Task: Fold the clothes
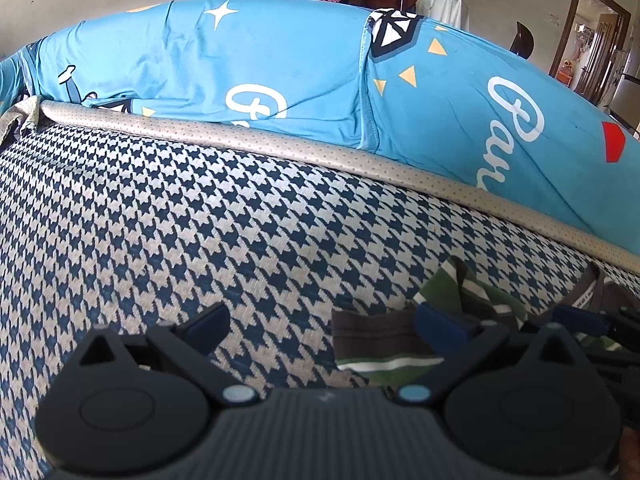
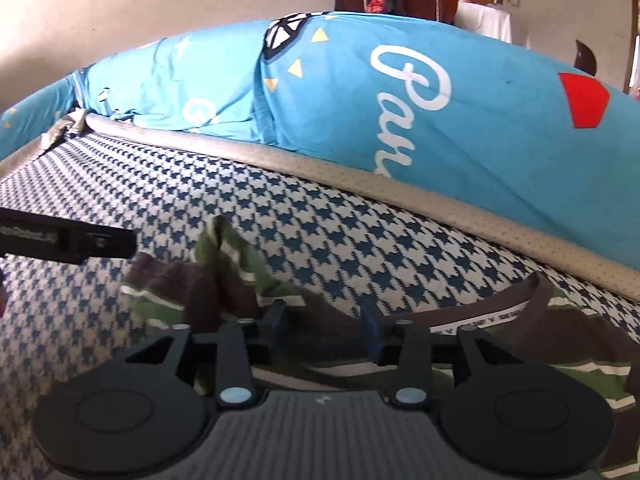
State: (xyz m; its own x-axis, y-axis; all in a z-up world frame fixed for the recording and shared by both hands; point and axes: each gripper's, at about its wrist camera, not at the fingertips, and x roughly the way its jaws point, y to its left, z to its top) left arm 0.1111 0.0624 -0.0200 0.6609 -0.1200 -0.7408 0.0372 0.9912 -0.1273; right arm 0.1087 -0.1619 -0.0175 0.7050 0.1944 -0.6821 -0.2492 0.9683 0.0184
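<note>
Houndstooth mattress [image 1: 160, 216] with beige piping, striped green-brown shirt [image 2: 224, 280] crumpled on it, blue printed sheet [image 1: 280, 64] apparently behind.

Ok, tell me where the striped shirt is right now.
The striped shirt lies crumpled on the houndstooth cover, right at the right gripper and low right in the left wrist view, nearer than the blue bedding.

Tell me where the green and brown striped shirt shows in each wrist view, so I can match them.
Left wrist: striped shirt at lower right, by the left gripper's right finger.
Right wrist: striped shirt across the lower middle, under the right gripper.
Shared landmark: the beige piping below the blue sheet.
</note>
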